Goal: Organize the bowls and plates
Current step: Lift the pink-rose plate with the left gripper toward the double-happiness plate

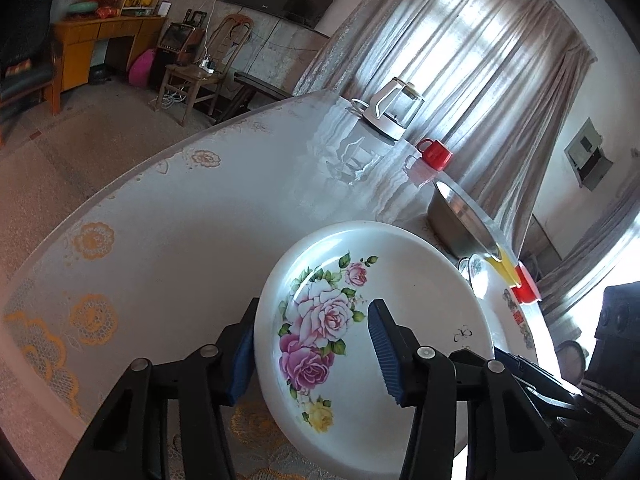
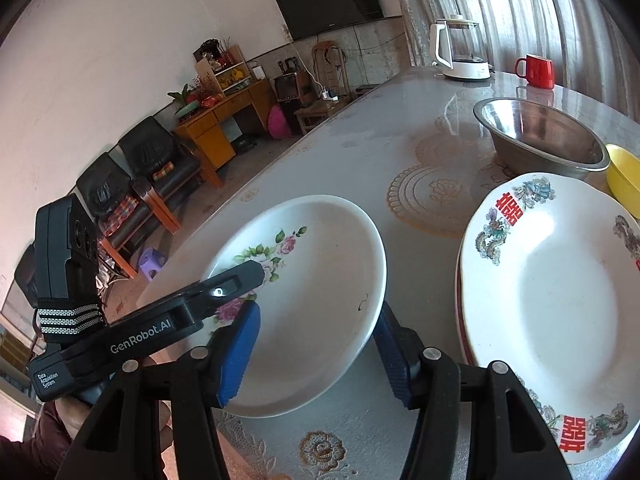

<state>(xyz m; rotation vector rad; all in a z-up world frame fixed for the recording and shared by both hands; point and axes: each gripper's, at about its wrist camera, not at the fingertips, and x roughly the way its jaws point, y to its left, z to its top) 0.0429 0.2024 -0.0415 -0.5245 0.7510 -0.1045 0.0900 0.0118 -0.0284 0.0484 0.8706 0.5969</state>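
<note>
Lower centre, left wrist view: the left claw (image 1: pixel 314 308) is seen open, blue pads set apart astride the near-left rim of a white round ceramic plate w/ pink & yellow rose print (image 1: pixel 400 280); one pad is placed outside the rim, the other over the well. No clamp is seen.

Lower centre, right wrist view: the right claw (image 2: pixel 320 312) is likewise open astride the near-right rim of the same plate (image 2: pixel 320 248), w/ one pad over the well & one under the rim. The plate is found at frame centre on the lace-patterned glossy tabletop (image 2: pixel 360 152).

Right of frame, just beside but apart from it, a stack of white plates w/ red characters & dragon print (image 2: pixel 560 280) is seen. Behind that, upper right, a round stainless-steel bowl (image 2: pixel 540 136) is set, w/ a yellow plastic bowl (image 2: pixel 624 180) next to it at the right edge.

Further back, a red mug (image 2: pixel 538 72) & a white-based glass kettle (image 2: pixel 460 52) are placed near the tabletop's far edge.
</note>
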